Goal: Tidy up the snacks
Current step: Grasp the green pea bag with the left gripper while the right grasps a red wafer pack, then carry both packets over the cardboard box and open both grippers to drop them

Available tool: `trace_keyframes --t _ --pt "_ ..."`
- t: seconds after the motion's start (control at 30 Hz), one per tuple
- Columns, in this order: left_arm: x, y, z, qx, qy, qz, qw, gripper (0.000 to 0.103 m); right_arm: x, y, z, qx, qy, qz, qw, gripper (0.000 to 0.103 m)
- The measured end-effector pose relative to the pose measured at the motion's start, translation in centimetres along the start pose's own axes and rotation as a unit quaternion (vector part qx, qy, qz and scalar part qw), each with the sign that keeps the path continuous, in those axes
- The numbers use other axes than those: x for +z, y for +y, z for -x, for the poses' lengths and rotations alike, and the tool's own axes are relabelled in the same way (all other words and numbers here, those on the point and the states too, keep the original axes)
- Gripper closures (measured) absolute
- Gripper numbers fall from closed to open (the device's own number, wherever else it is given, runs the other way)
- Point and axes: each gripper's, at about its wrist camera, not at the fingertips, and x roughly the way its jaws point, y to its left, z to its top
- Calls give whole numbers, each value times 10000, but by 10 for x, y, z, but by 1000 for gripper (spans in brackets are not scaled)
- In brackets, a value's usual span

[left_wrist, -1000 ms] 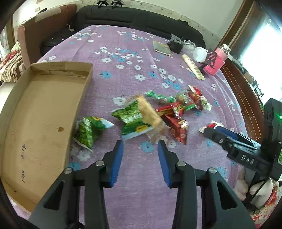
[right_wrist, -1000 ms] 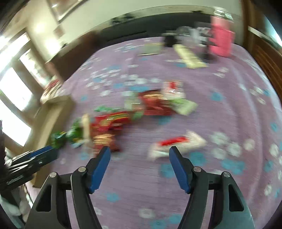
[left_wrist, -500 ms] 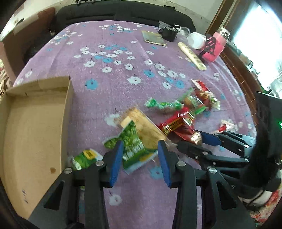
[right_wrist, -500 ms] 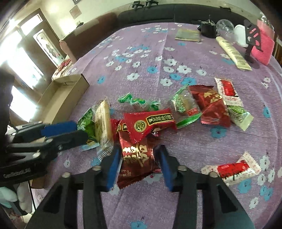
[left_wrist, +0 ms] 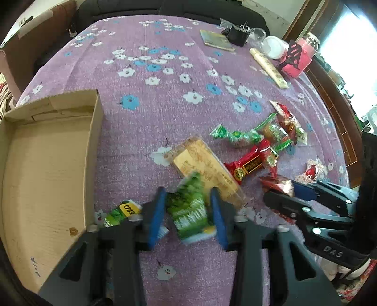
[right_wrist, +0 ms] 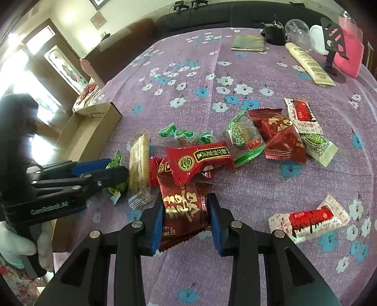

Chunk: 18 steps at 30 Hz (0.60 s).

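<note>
Two grippers at work on a scatter of snacks: the left gripper (left_wrist: 188,209) has its jaws either side of a green packet (left_wrist: 189,211), blurred, and seemingly pinched; the right gripper (right_wrist: 185,219) is clamped on a dark red packet (right_wrist: 183,211) with gold lettering at the near edge of the pile (right_wrist: 235,146); this looks like the pick-up step, with both packets apparently bound for the open cardboard box (left_wrist: 47,164) lying just left of the left gripper, so the next move calls for a clean lift clear of the neighbouring wrappers and a carry over the box's low wall; a second green packet (left_wrist: 122,211) lies beside that wall; the bench wears a purple cloth (left_wrist: 165,94) with white and blue flowers, a dark sofa (left_wrist: 165,9) behind it, bright windows to the sides.
</note>
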Motion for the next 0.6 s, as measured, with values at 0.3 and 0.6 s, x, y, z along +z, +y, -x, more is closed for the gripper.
trace_keyframes --t 0.3,0.6 --pt "-8 -2 21 -117 -270 82 9995 81 -10 -3 18 28 -91 -171 9998 70" --pt "-27 12 76 -477 -680 403 9957 81 -11 29 36 240 -243 -141 9993 70"
